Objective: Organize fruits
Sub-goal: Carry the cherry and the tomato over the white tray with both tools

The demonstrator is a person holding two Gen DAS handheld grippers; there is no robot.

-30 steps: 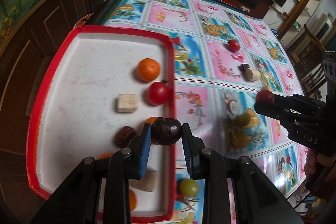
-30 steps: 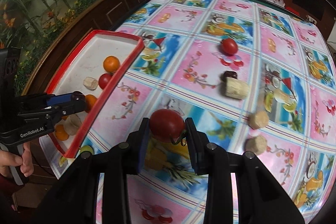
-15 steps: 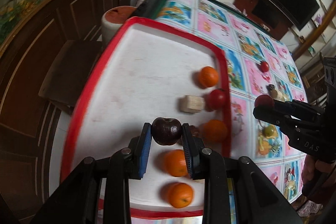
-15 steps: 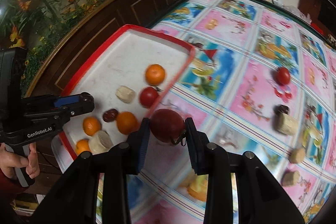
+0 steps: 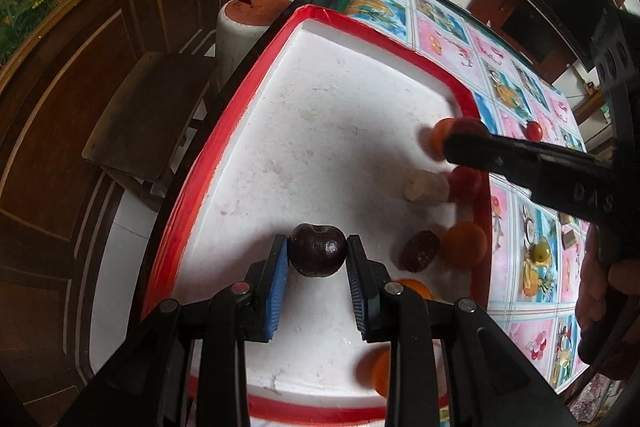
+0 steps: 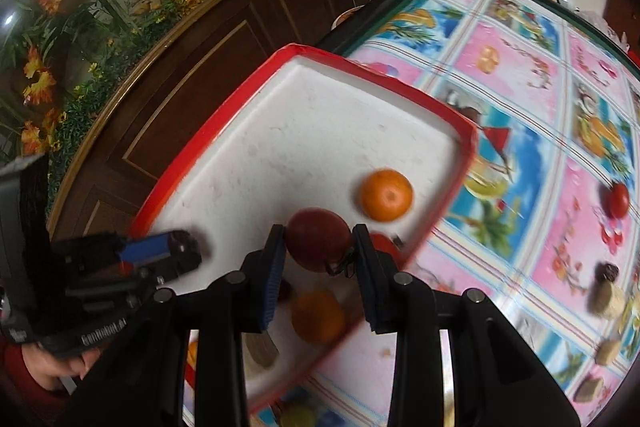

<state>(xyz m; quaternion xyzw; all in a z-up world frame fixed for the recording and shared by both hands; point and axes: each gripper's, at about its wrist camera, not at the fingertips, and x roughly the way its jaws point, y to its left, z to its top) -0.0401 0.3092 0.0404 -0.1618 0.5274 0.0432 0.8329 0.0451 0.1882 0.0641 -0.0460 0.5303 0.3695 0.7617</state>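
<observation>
Left tool [image 5: 317, 259] clamped on dark plum [image 5: 318, 250], right tool [image 6: 319, 251] on red tomato [image 6: 318, 239], both directly above tray [image 5: 256, 75] floor.

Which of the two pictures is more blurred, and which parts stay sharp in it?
Right wrist view: more blurred; the tablecloth and tray rim smear, while the right gripper and its red tomato stay sharp. Left wrist view: mostly crisp around the dark plum; only the other gripper is soft.
</observation>
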